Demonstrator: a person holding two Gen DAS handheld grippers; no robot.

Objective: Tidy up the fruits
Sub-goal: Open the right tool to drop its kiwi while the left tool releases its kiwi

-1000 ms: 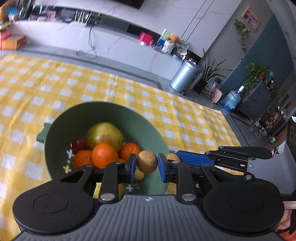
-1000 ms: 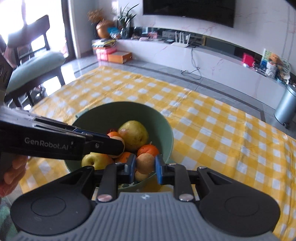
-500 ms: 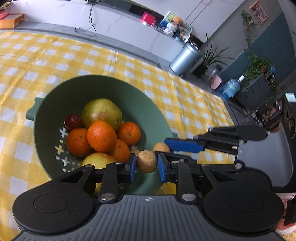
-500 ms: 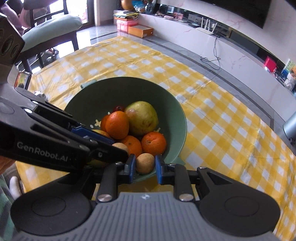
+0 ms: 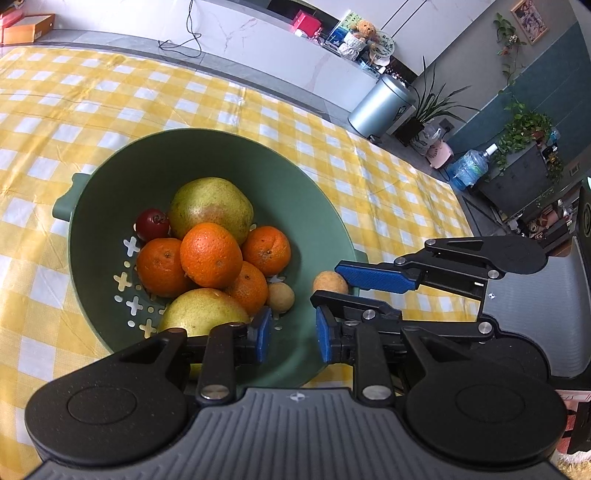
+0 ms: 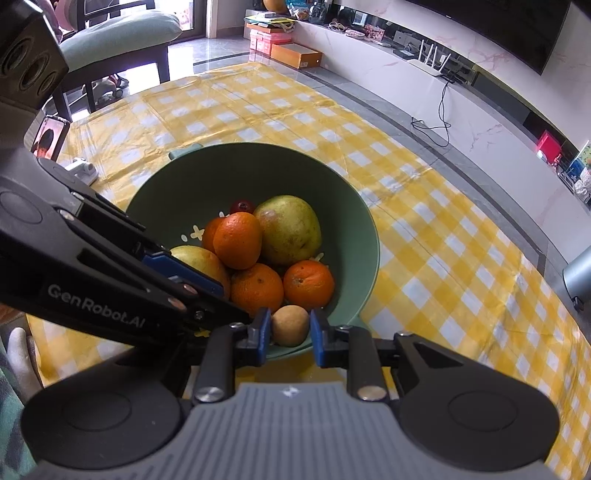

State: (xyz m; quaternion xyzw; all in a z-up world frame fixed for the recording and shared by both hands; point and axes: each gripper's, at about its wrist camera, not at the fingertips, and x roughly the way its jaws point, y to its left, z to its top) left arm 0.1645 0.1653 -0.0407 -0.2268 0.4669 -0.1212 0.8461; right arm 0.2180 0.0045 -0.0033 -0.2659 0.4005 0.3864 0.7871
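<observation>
A green colander bowl [image 5: 317,206] on the yellow checked cloth holds pears, several oranges [image 5: 210,254] and a small red fruit [image 5: 152,223]. My left gripper [image 5: 291,334] is open and empty over the bowl's near rim. A small tan round fruit [image 5: 280,297] lies in the bowl just beyond its pads. My right gripper [image 6: 290,334] is shut on another small tan fruit [image 6: 290,325] at the bowl's near rim [image 6: 369,266]; that fruit also shows in the left wrist view [image 5: 330,282], at the tips of the right gripper's fingers [image 5: 376,277].
A phone [image 6: 50,136] and a small white object [image 6: 83,170] lie on the cloth left of the bowl. A chair [image 6: 122,33] stands at the table's far left. A steel bin [image 5: 380,105] and plants stand on the floor beyond the table.
My left gripper has opened and let go of its tan fruit, which now lies in the bowl. Both grippers have come lower and closer over the bowl. The right keeps hold of its fruit.
</observation>
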